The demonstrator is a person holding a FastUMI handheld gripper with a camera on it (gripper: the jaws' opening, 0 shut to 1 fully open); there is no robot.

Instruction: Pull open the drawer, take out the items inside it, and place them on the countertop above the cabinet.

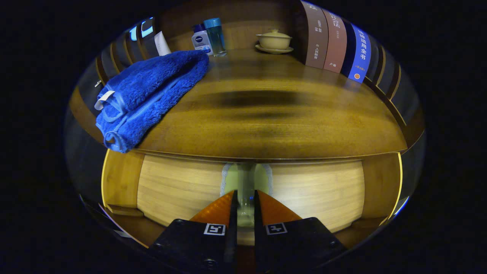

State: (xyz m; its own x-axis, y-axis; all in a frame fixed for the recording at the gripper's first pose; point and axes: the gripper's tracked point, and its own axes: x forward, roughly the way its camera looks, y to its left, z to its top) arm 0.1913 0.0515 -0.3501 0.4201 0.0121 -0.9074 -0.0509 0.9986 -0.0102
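Your claw (245,203) is narrow, its orange fingers pinched on the clear upright handle (246,182) of the pale wooden drawer front (312,190) under the brown table (266,125); the handle looks stiff, slippery; pull straight, gently.

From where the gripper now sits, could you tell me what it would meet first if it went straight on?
The gripper seems shut on the pale drawer handle; straight ahead, the drawer front comes first, just beyond the fingers.
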